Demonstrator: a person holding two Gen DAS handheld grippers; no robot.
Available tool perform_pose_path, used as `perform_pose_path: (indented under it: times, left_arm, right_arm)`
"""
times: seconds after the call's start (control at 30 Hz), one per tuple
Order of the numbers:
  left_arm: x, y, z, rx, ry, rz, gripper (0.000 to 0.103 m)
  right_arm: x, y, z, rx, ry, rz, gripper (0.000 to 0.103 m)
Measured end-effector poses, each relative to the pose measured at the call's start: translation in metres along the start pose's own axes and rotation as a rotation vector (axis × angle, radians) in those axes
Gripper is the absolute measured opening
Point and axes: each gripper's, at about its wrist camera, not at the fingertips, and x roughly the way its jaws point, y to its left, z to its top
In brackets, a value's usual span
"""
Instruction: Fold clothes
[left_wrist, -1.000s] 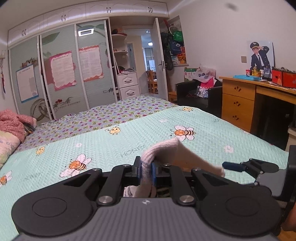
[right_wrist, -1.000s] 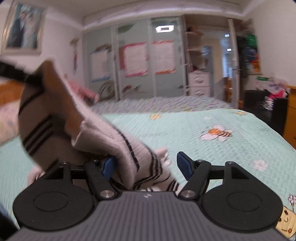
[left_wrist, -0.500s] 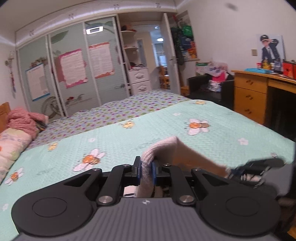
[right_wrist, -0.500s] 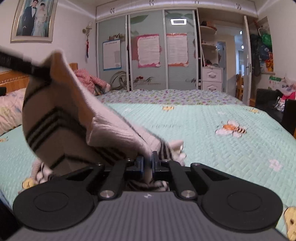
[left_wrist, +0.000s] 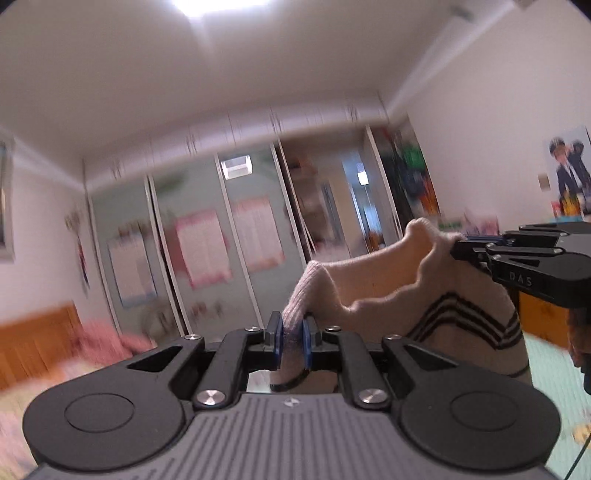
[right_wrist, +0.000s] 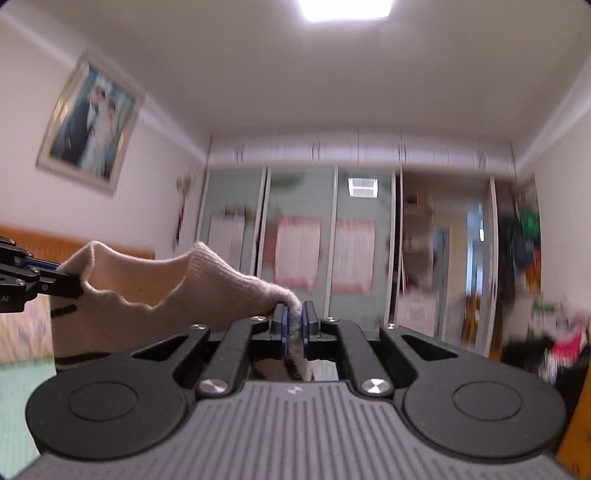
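both tongs, left (left_wrist: 291, 345) and right (right_wrist: 294, 334), clamped on beige striped sweater (left_wrist: 399, 291) edge, holding it aloft to hang flat for folding.

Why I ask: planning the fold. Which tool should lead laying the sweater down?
Right, marginally. The left tool and right tool are both shut on the sweater at its top edge; its striped body hangs mostly below the right tool, so it steers more cloth. Close call.

A bright ceiling light (right_wrist: 347, 9) glares white at the top of both views. The wardrobe (right_wrist: 332, 243) and background smear with motion blur; fisheye distortion bends and darkens the corners.
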Motion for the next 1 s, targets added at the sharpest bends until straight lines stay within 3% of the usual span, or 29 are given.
perform_pose_path:
  times: [0.03, 0.1, 0.13, 0.2, 0.3, 0.37, 0.47, 0.57, 0.73, 0.8, 0.87, 0.93, 1.0]
  left_arm:
    - [-0.003, 0.005, 0.014, 0.009, -0.036, 0.019, 0.011]
    - [-0.006, 0.011, 0.037, 0.038, -0.094, 0.062, 0.010]
    - [-0.007, 0.013, 0.046, 0.051, -0.122, 0.083, 0.003]
    - [-0.008, 0.018, 0.060, 0.067, -0.152, 0.105, 0.003]
    - [0.001, 0.023, 0.055, 0.055, -0.072, 0.056, 0.003]
    - [0.006, 0.023, 0.037, 0.064, -0.007, 0.051, 0.003]
    - [0.011, 0.025, -0.014, 0.047, 0.144, 0.014, 0.003]
    - [0.006, 0.027, -0.077, 0.021, 0.313, 0.005, 0.004]
    - [-0.006, 0.031, -0.159, -0.043, 0.514, 0.012, 0.006]
    - [-0.012, 0.028, -0.180, -0.005, 0.552, -0.012, 0.006]
    - [-0.016, 0.015, -0.196, 0.091, 0.562, -0.043, 0.015]
    - [-0.023, -0.005, -0.211, 0.238, 0.529, -0.082, 0.047]
    - [-0.029, -0.026, -0.226, 0.397, 0.462, -0.110, 0.055]
  right_arm:
    - [-0.003, 0.000, 0.017, -0.027, -0.059, -0.026, 0.001]
    - [-0.006, -0.001, 0.047, -0.059, -0.162, -0.066, 0.000]
    - [-0.007, -0.005, 0.060, -0.042, -0.185, -0.060, 0.000]
    - [-0.001, -0.017, 0.081, 0.010, -0.171, -0.016, 0.000]
    - [0.007, -0.023, 0.078, 0.043, -0.075, 0.051, 0.001]
    - [0.010, -0.021, 0.050, 0.070, 0.037, 0.109, 0.003]
    - [-0.002, -0.005, -0.019, 0.066, 0.232, 0.161, 0.008]
    - [-0.011, 0.005, -0.106, 0.123, 0.479, 0.179, 0.028]
    - [-0.031, 0.036, -0.215, 0.197, 0.776, 0.201, 0.033]
    - [-0.045, 0.054, -0.237, 0.177, 0.810, 0.222, 0.042]
    - [-0.056, 0.067, -0.247, 0.132, 0.821, 0.240, 0.051]
    - [-0.061, 0.076, -0.251, 0.089, 0.817, 0.252, 0.054]
    - [-0.066, 0.081, -0.253, 0.073, 0.807, 0.260, 0.062]
